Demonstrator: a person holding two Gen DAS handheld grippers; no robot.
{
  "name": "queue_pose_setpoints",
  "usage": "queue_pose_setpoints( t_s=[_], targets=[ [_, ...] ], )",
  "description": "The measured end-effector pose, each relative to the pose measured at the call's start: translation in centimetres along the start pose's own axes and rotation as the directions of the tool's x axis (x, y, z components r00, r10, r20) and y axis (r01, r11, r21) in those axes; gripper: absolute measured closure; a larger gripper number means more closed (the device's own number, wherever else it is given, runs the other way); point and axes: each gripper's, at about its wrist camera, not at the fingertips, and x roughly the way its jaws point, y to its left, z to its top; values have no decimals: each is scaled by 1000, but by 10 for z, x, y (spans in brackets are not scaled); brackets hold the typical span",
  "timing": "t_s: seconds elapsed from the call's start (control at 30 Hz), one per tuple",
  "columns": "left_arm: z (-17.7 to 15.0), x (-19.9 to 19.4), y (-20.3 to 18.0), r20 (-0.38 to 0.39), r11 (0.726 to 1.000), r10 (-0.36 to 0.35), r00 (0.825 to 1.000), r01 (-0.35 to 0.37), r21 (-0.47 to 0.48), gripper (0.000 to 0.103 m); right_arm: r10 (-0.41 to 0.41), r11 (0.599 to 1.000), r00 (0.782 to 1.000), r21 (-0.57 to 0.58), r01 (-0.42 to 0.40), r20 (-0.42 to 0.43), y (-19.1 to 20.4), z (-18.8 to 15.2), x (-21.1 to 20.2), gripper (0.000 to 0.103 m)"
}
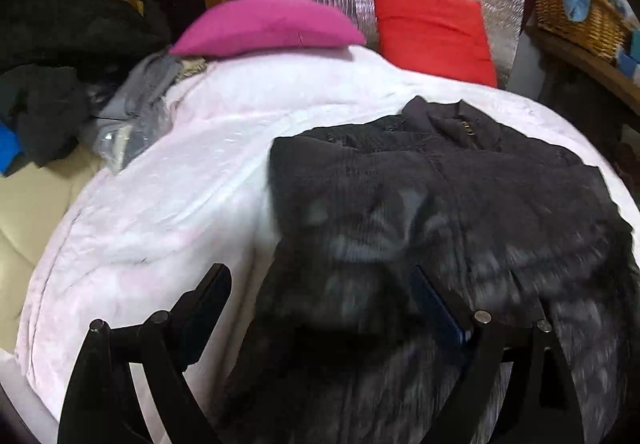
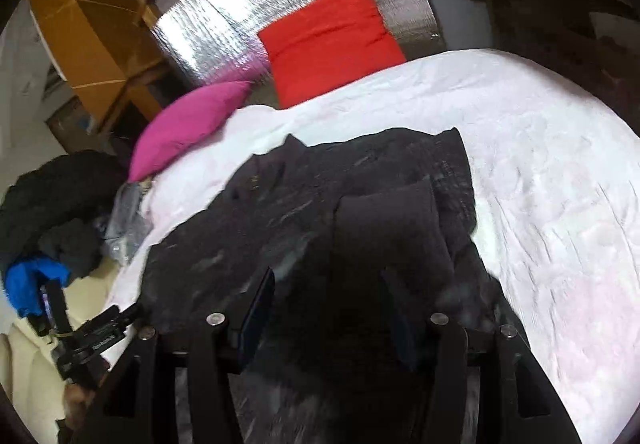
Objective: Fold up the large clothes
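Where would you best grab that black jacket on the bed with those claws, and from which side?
I'd grip the black jacket at its near hem corners, coming from the near edge of the bed. It lies flat with its collar pointing away toward the red cushion, and both open claws, left claw and right claw, already sit there.

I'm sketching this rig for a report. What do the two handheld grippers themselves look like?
Both look alike. The left gripper has black angular linkage arms joined by round silver pivot pins, ending in flat fingers faced with dark blue pads. The right gripper matches: black frame, silver pins, blue-edged pads. No cables or sleeves are visible in the close views.
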Motion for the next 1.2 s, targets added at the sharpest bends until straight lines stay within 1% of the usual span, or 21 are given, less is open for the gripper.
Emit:
queue_pose_setpoints(
  t_s=[0.07, 0.13, 0.23, 0.27, 0.33, 0.37, 0.43, 0.5, 0.57, 0.63, 0.67, 0.77, 0.83, 0.9, 1.0, 1.03, 1.07, 1.1, 1.13, 1.17, 1.2],
  targets=[
    [-15, -24, 8, 24, 1000, -7, 1000, 7, -3, 12, 25, 1000, 1000, 5, -26, 12, 1, -18, -26, 43],
    [-31, -45, 19, 51, 1000, 3, 999, -2, -25, 12, 42, 999, 999, 11, -42, 23, 0, -36, -48, 39],
    [-68, -79, 34, 71, 998, 15, 997, -10, -66, 12, 73, 997, 997, 15, -73, 25, -3, -72, -92, 38],
    [-83, -91, 39, 65, 997, 8, 998, -4, -74, 12, 75, 997, 997, 14, -75, 22, -5, -78, -98, 38],
    [-108, -110, 43, 40, 996, -2, 999, 6, -88, 12, 78, 997, 997, 24, -78, 1, -7, -104, -120, 37],
    [-123, -120, 46, 23, 994, -17, 1000, 20, -103, 12, 82, 996, 996, 34, -82, -17, -10, -115, -128, 33],
    [-146, -135, 50, -6, 991, -40, 999, 39, -130, 12, 86, 995, 995, 50, -83, -55, -15, -138, -143, 28],
    [-170, -144, 54, -58, 983, -71, 996, 60, -171, 12, 65, 997, 993, 50, -60, -100, -22, -158, -152, 28],
    [-188, -143, 57, -116, 971, -102, 988, 73, -227, 12, 31, 998, 986, 67, -20, -166, -32, -179, -156, 28],
    [-202, -136, 60, -176, 951, -140, 974, 83, -299, 12, 16, 996, 973, 87, 5, -232, -41, -197, -155, 28],
    [-207, -130, 61, -201, 942, -157, 967, 86, -326, 12, 13, 995, 969, 96, 12, -248, -45, -202, -153, 28],
    [-219, -105, 65, -290, 916, -191, 938, 64, -396, 12, -16, 988, 948, 143, 65, -319, -60, -215, -136, 28],
    [-226, -92, 70, -296, 897, -216, 930, 69, -438, 12, -15, 983, 938, 169, 78, -348, -65, -216, -122, 28],
    [-232, -79, 77, -293, 869, -241, 925, 72, -489, 12, -25, 980, 931, 174, 95, -364, -68, -216, -106, 28],
    [-241, -66, 81, -266, 822, -324, 908, 131, -554, 12, -24, 980, 919, 172, 99, -394, -68, -217, -85, 28],
    [-242, -64, 81, -252, 816, -341, 906, 152, -557, 12, -29, 980, 918, 169, 104, -396, -66, -219, -81, 28],
    [-243, -62, 79, -236, 815, -355, 904, 176, -552, 14, -26, 984, 919, 154, 94, -394, -62, -220, -78, 27],
    [-242, -61, 78, -225, 814, -369, 902, 197, -547, 24, -27, 987, 920, 136, 87, -392, -59, -221, -77, 27],
    [-242, -60, 77, -213, 806, -391, 895, 222, -548, 38, -37, 989, 920, 120, 90, -390, -56, -222, -78, 27],
    [-240, -60, 75, -202, 800, -413, 888, 248, -547, 43, -45, 990, 921, 105, 92, -388, -54, -223, -80, 29],
    [-238, -63, 71, -198, 808, -411, 890, 255, -532, 47, -39, 991, 922, 101, 84, -385, -52, -223, -82, 32]
  ],
)
